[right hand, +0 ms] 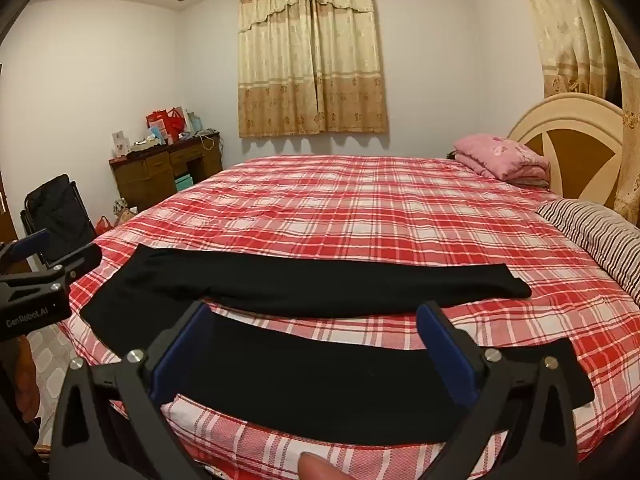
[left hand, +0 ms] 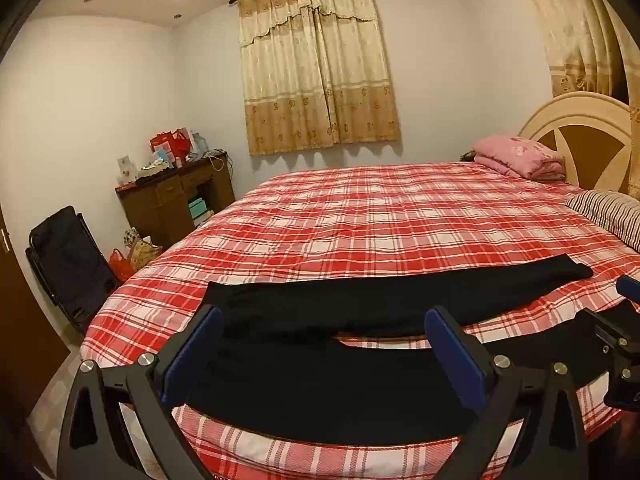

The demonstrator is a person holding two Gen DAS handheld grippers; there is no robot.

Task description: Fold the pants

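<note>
Black pants (right hand: 320, 284) spread flat near bed (right hand: 360, 208) edge, legs apart, prob. for easy reach. Left gripper (left hand: 320, 344) and right gripper (right hand: 312, 340) hover above, jaws wide, holding nothing, ready to grab.

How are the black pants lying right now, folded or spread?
Spread: the black pants lie flat on the plaid bed, both legs stretched apart, no fold yet.

Counts: 1 pair of black pants (right hand: 320, 292), two legs spread along the bed's near edge. 1 bed (right hand: 360, 216), plaid cover. 2 claws: left claw (left hand: 324, 344), right claw (right hand: 312, 340). 1 folded pink blanket (right hand: 500, 156) and 1 striped pillow (right hand: 592, 236) at the headboard end. 2 curtains. 1 wooden desk (right hand: 164, 172).
</note>
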